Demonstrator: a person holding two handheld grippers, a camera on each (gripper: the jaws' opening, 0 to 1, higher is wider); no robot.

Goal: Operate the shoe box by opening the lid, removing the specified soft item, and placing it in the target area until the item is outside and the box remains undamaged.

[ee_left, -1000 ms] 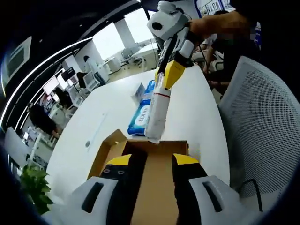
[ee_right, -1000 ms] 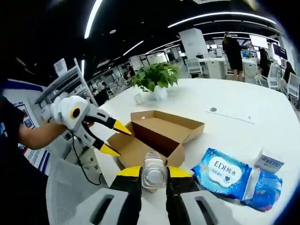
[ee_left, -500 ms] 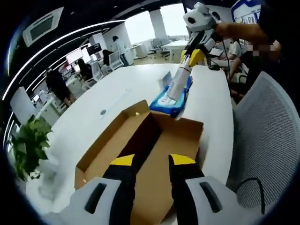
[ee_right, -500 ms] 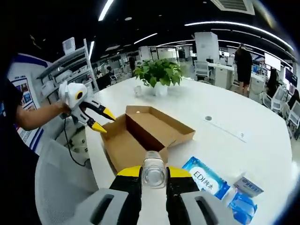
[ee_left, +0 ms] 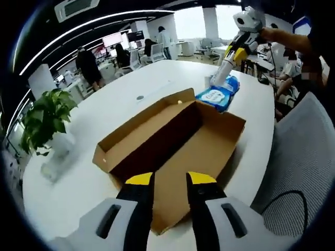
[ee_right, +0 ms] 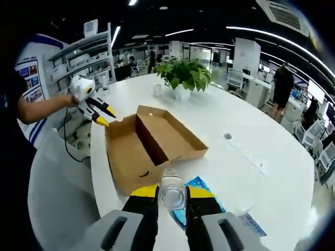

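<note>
The brown cardboard shoe box (ee_left: 209, 151) lies open on the white table, its lid (ee_left: 141, 133) folded out flat beside the tray, and I see nothing inside. My left gripper (ee_left: 170, 180) hovers open over the box's near edge with nothing between its jaws. It also shows as the left gripper (ee_right: 104, 116), held by a hand at the box's far corner. My right gripper (ee_right: 171, 192) is shut on a clear plastic bottle (ee_right: 171, 189). Beyond the box (ee_right: 149, 144), the right gripper (ee_left: 236, 51) holds the bottle (ee_left: 224, 70) above a blue wipes pack (ee_left: 217, 97).
The blue wipes pack (ee_right: 201, 184) lies just beneath the bottle, with a small white and blue carton (ee_right: 254, 225) beside it. A potted plant (ee_right: 183, 76) stands at the table's far side. A mesh chair (ee_left: 298, 157) sits close to the table edge. People stand farther off.
The right gripper has carried the bottle away from the box to above the wipes pack. The left gripper has drawn back, so the whole open box now shows.
</note>
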